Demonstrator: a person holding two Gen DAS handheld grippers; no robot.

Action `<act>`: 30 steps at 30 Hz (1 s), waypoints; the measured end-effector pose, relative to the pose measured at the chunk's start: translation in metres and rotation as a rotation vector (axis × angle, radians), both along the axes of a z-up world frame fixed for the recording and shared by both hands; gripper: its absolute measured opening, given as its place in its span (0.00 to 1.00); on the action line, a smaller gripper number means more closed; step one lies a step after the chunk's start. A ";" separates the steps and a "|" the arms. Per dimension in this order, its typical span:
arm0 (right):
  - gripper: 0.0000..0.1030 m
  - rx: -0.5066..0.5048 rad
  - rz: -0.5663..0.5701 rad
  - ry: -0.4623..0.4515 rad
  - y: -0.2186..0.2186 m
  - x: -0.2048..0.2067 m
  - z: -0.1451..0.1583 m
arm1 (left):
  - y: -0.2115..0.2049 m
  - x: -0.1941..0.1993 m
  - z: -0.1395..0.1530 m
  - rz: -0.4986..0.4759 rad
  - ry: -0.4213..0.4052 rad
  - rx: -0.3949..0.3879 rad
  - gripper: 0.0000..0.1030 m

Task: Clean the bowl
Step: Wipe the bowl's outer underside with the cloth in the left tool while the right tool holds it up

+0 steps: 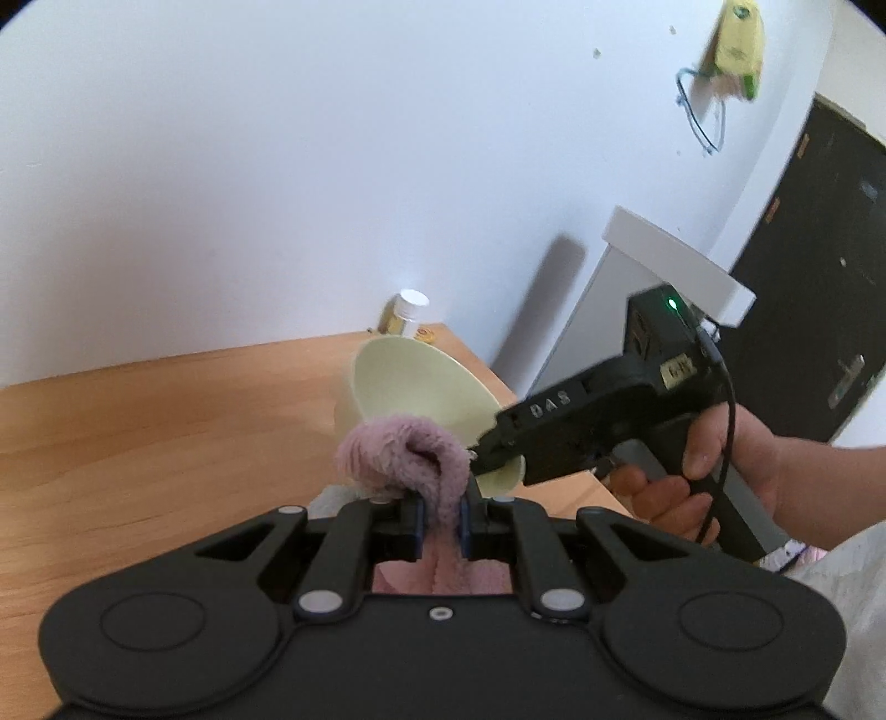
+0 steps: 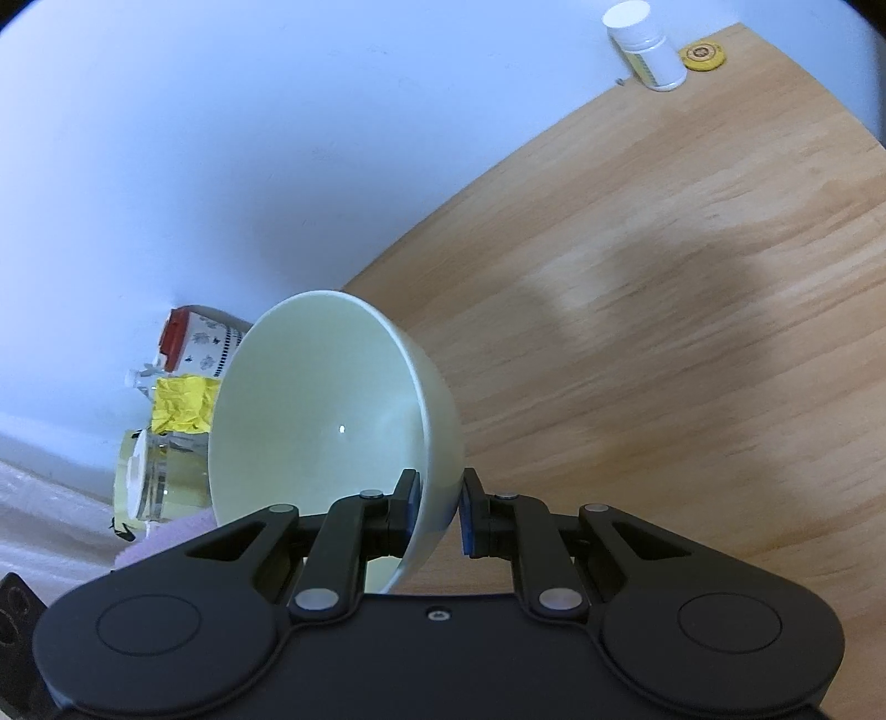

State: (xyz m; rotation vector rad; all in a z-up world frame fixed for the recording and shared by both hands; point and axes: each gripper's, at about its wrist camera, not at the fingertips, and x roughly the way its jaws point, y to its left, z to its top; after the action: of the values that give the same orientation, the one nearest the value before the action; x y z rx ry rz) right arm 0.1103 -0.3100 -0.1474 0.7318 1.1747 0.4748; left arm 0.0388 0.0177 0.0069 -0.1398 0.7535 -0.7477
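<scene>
My right gripper (image 2: 437,512) clamped on rim of pale green bowl (image 2: 332,410), one pad inside wall, other outside. Bowl held tilted on edge above wooden table (image 2: 692,277), opening facing my left gripper (image 1: 441,518). Left gripper pinched shut on pink fluffy cloth (image 1: 404,454); cloth bunched ahead of fingertips, just at bowl's lower rim, contact unclear from here. Person's hand (image 1: 714,476) wraps right gripper's handle. White bottle (image 2: 645,47) and yellow disc (image 2: 702,54) sit at table's far corner, well apart from bowl.
</scene>
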 end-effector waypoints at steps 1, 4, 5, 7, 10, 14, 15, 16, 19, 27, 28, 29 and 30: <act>0.17 0.000 0.001 -0.001 0.000 0.000 0.000 | 0.003 0.001 0.000 0.009 0.007 -0.005 0.10; 0.17 -0.002 0.012 -0.009 0.001 0.000 0.002 | 0.006 0.004 -0.002 0.019 0.006 0.001 0.10; 0.17 -0.003 0.015 -0.010 0.002 -0.001 0.002 | 0.006 0.005 -0.004 0.017 0.006 0.003 0.10; 0.17 -0.006 0.018 -0.014 0.002 -0.002 0.003 | 0.007 0.008 -0.007 0.014 0.011 0.009 0.10; 0.18 -0.008 0.018 -0.010 0.001 -0.002 0.002 | 0.008 0.012 -0.012 0.012 0.020 0.007 0.10; 0.18 -0.013 0.021 -0.007 0.000 -0.001 0.002 | 0.013 0.017 -0.019 0.011 0.035 -0.012 0.10; 0.18 -0.012 0.020 -0.005 0.000 -0.001 0.002 | 0.015 0.018 -0.021 0.014 0.041 -0.018 0.10; 0.18 -0.010 0.018 -0.002 -0.001 0.000 0.002 | 0.019 0.020 -0.025 0.025 0.052 -0.031 0.10; 0.18 0.017 0.008 0.013 -0.003 0.000 0.000 | 0.025 0.023 -0.032 0.049 0.078 -0.049 0.10; 0.16 0.048 0.011 0.026 -0.001 0.001 -0.003 | 0.043 0.035 -0.047 0.101 0.144 -0.182 0.10; 0.16 0.052 0.012 0.027 -0.001 0.001 -0.004 | 0.046 0.036 -0.050 0.108 0.162 -0.220 0.10; 0.16 0.052 0.016 0.031 0.000 0.001 -0.005 | 0.049 0.038 -0.052 0.114 0.182 -0.260 0.10; 0.16 0.049 0.017 0.034 0.000 0.001 -0.006 | 0.053 0.040 -0.055 0.121 0.202 -0.299 0.10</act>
State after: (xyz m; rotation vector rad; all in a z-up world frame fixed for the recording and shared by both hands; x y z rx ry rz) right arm 0.1114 -0.3102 -0.1534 0.7751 1.2056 0.5088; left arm 0.0789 0.0703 -0.0482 -0.5340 0.8136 -0.7346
